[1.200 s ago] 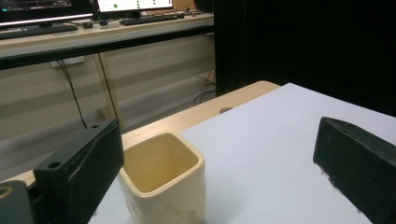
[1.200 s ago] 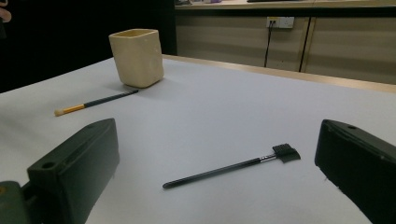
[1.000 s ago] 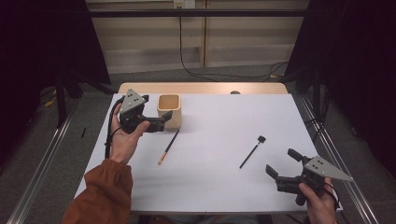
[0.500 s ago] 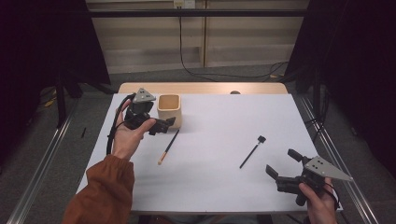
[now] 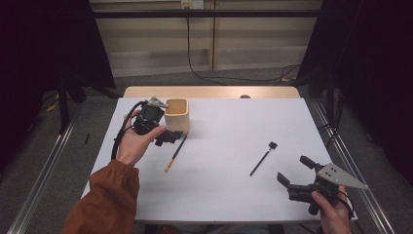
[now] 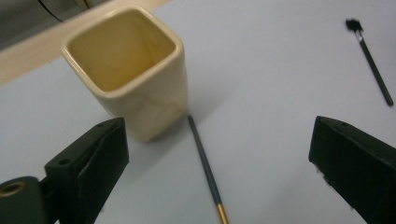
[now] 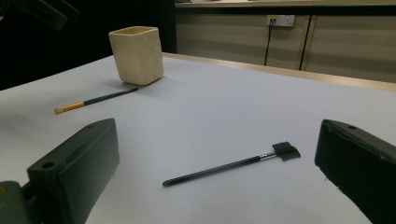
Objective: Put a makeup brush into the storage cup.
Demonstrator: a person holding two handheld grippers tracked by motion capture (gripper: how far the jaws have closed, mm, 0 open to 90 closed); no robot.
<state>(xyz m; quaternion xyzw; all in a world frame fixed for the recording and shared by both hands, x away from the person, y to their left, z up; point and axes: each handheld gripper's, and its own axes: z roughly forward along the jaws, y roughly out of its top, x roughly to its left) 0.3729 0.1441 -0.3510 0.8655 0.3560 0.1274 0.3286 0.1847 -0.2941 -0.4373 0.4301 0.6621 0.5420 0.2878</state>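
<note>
1. Nearest the person, the right gripper (image 5: 292, 171) rests low at the table's front corner, jaws spread, aimed at the thin black brush with the comb-like head (image 7: 232, 164) just ahead, apparently ready to take it.
2. Farther off, the left gripper (image 5: 171, 136) hovers with jaws wide above the dark brush with the gold ferrule (image 6: 205, 167).
3. That brush's end touches the square cream ceramic cup (image 6: 130, 70), its likely destination.

Left gripper shifted toward cup

The left gripper (image 5: 168, 136) has moved right, from well left of the cream cup (image 5: 176, 115) to just beside it, jaws apart.
</note>
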